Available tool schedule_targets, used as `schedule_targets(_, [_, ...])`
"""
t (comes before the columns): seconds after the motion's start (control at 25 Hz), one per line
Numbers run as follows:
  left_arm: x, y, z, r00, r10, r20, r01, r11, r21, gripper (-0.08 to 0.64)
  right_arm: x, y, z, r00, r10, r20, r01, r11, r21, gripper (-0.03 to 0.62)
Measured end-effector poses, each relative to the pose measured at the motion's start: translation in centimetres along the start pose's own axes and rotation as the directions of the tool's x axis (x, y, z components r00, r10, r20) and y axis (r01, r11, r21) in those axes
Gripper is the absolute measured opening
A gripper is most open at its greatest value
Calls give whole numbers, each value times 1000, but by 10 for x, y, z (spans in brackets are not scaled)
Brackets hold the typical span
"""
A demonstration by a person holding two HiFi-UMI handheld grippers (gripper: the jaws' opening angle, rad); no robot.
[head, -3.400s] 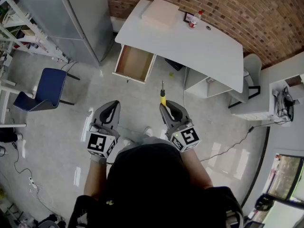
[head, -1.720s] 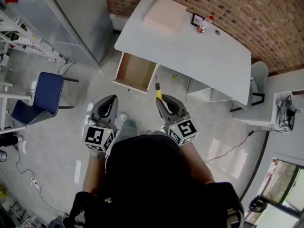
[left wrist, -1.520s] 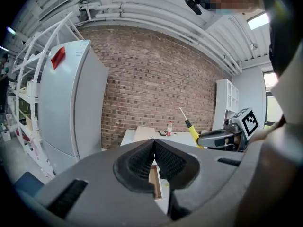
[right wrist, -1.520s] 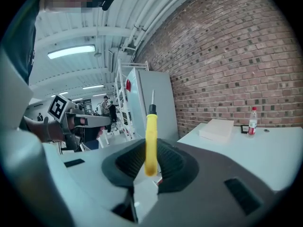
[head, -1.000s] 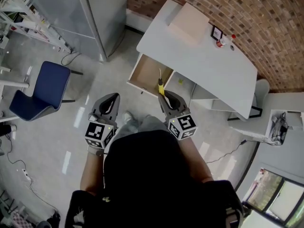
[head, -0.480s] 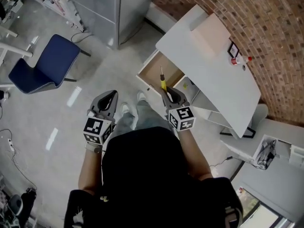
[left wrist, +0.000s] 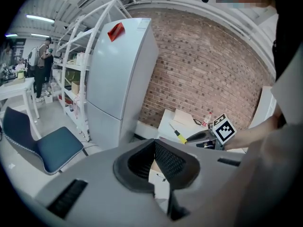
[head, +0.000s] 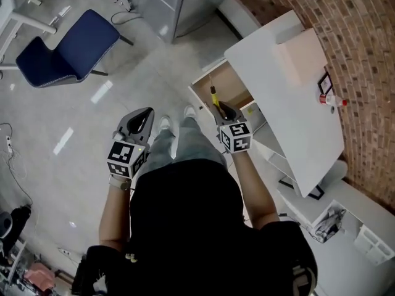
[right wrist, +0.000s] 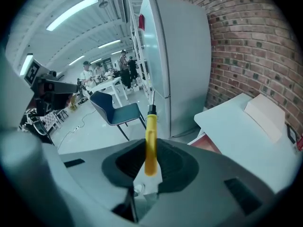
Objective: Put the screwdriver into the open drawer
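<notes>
Over the front edge of the open drawer [head: 231,86] under the white table [head: 278,97], the right gripper [head: 220,108] fingers clamp the yellow-handled screwdriver [head: 213,97]. The left gripper [head: 143,115] fingers are closed together and empty.

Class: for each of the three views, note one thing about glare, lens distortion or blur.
Head view: white glare streaks lie on the glossy floor. Left gripper view: the fisheye lens bows the refrigerator and darkens the corners. Right gripper view: the screwdriver in the right gripper is sharp, while the ceiling strip lights are blown out.
</notes>
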State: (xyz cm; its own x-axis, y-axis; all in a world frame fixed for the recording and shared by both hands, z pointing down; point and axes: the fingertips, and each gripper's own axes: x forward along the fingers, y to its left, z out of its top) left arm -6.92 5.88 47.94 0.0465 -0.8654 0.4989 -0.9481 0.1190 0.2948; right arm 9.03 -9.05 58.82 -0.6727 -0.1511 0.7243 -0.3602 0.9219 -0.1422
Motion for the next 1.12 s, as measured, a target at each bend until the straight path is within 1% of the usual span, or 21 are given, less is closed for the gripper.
schedule_targets(0.2, [9, 6, -27, 995, 80, -66, -84, 994, -62, 3, 32, -19, -30, 994, 61, -85, -62, 998, -8, 81])
schedule_targets(0.36, [19, 7, -50, 984, 124, -124, -137, 985, -102, 3, 66, -33, -61, 979, 97, -180, -105, 994, -37, 81])
schedule_targets(0.6, [28, 5, -76, 968, 183, -174, -212, 964, -163, 4, 116, -55, -104, 946, 130, -298, -159, 984, -77, 81])
schedule_targets(0.8, [34, 7, -100, 951, 224, -211, -267, 943, -200, 3, 155, -71, -146, 912, 137, -387, -194, 974, -113, 80])
schedule_targets(1.0, [43, 2, -117, 938, 246, -244, -301, 928, -220, 5, 181, -83, -182, 874, 139, -466, -227, 964, -137, 81])
schedule_targets(1.12, [45, -3, -128, 932, 248, -265, -311, 922, -232, 5, 192, -91, -200, 856, 131, -501, -231, 962, -143, 80])
